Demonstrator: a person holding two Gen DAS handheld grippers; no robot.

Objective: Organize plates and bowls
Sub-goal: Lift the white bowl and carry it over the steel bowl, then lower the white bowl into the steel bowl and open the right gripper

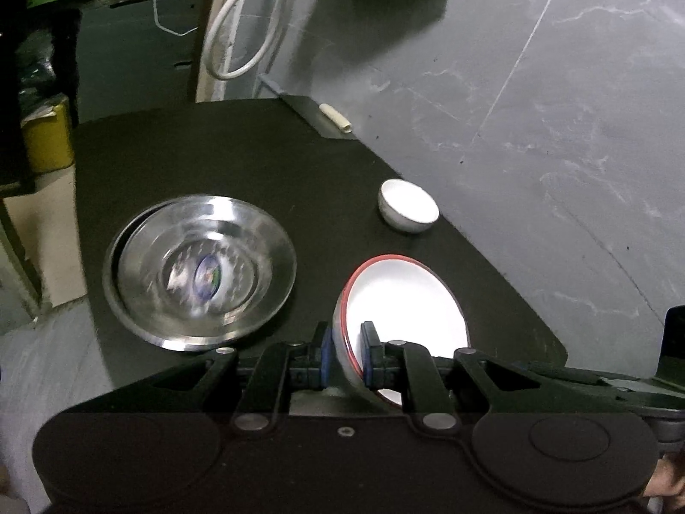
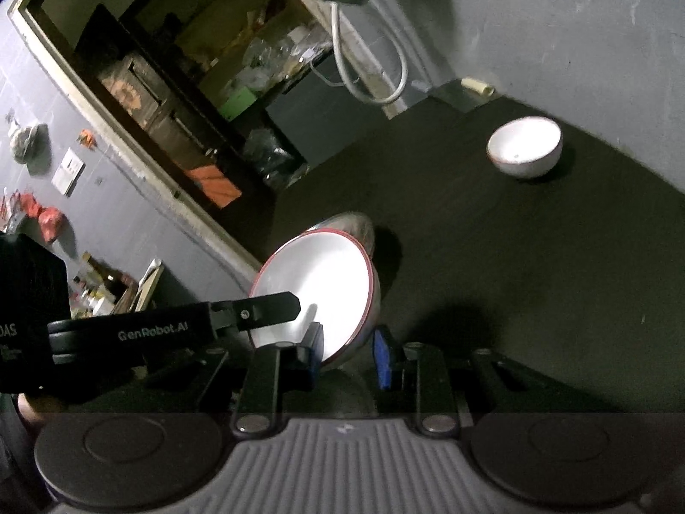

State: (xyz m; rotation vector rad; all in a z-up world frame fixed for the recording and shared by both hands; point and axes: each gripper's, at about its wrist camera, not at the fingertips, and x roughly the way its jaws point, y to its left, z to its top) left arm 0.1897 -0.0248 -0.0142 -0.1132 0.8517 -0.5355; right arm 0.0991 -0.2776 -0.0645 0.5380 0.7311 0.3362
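You hold the white bowl with the red rim [image 1: 402, 300] tilted in the air over the dark bench [image 1: 205, 158]. Its inside is plain and shiny white, its outside looks pale grey. The left gripper [image 1: 346, 353] has its blue-padded fingers [image 1: 371, 345] narrow on the near rim. The right gripper [image 2: 353, 353] also holds the rim between narrow fingers [image 2: 317, 349]. Beside the bowl, on the bench, lie the stacked steel bowls [image 1: 201, 272], with a sticker in the middle. Further away, near the bench edge, stands the small white bowl [image 1: 409, 205].
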